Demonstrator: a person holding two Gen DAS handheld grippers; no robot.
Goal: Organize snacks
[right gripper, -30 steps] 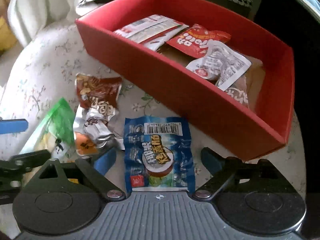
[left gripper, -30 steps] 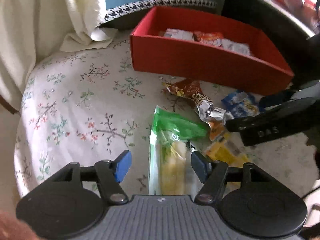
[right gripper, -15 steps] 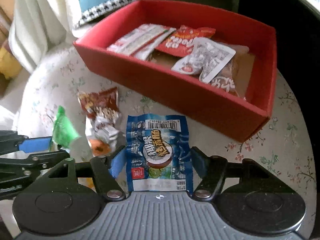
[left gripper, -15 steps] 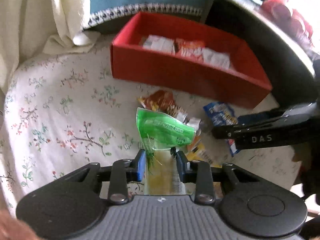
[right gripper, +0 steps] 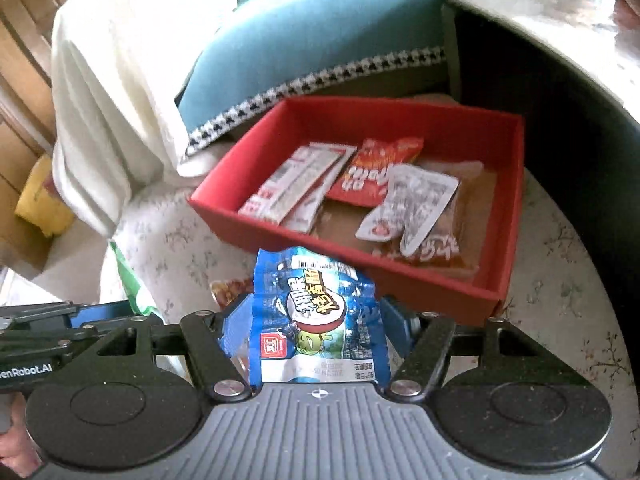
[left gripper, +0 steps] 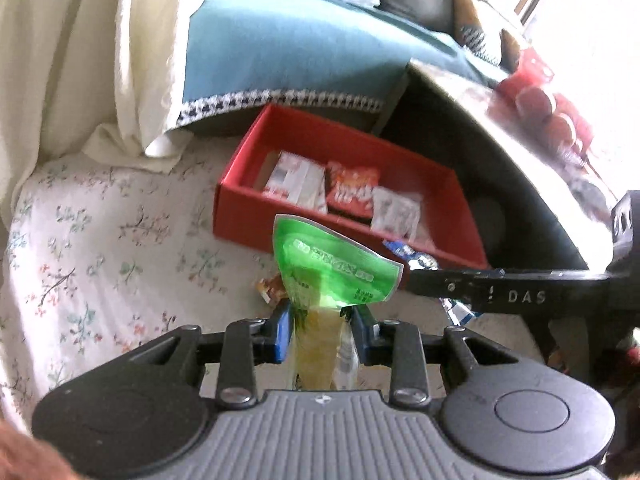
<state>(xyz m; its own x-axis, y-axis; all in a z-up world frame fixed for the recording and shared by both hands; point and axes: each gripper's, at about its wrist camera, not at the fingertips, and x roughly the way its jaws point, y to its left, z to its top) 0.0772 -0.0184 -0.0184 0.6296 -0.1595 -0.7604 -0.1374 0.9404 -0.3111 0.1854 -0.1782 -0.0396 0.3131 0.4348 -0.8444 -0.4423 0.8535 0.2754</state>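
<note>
Both your grippers hold a snack above the floral tablecloth (left gripper: pixel 92 248).
Left gripper (left gripper: pixel 321 330) is clamped on the green packet (left gripper: pixel 332 270): green top, yellowish see-through lower half, standing upright. Right gripper (right gripper: pixel 316 330) pinches the blue packet (right gripper: pixel 312 316), crumpled, with a round white label. Red box (right gripper: pixel 280 236) behind already holds several packets.

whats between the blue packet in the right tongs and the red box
Nothing else: in the right wrist view the blue packet overlaps the red box's near wall, no other item between.
</note>
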